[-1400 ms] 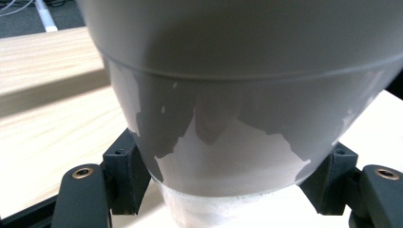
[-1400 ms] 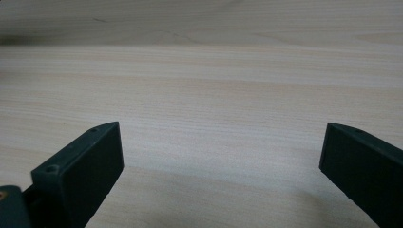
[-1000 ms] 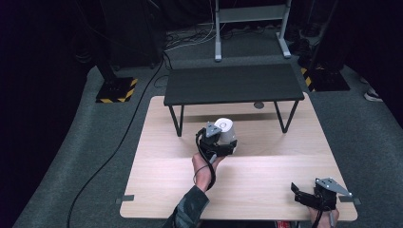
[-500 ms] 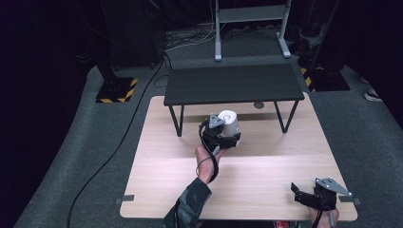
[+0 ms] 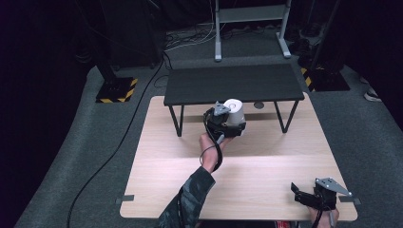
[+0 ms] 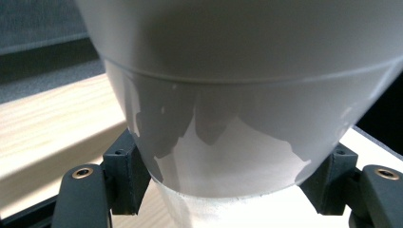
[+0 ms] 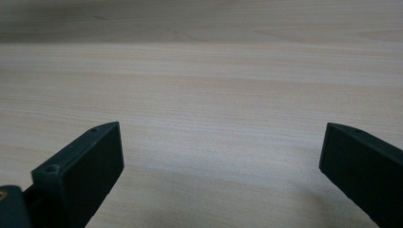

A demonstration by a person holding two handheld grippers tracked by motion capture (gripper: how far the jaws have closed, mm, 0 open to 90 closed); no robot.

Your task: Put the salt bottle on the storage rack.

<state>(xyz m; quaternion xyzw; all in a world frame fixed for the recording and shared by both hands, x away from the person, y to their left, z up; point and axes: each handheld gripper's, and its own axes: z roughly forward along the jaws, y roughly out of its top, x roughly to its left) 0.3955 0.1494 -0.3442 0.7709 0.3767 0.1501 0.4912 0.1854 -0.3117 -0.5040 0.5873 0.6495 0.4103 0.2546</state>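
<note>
Now the left gripper [image 5: 227, 124], clamped tight on the white cup [image 5: 235, 113], has carried it up and toward the small black table [image 5: 199, 85]; I judge it will be placed there. The right gripper [image 5: 304, 197] rests wide open and empty over the wooden tabletop [image 5: 157, 161].

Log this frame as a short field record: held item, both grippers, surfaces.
held item: white cup, tapered, gripped near its narrow base
left gripper: shut on the cup, jaws on opposite sides of it, in front of the black table's near edge
right gripper: open, nothing between the jaws, low over the near right corner of the wooden table
other surface: small black table standing on the far part of the wooden table
floor: grey carpet
</note>
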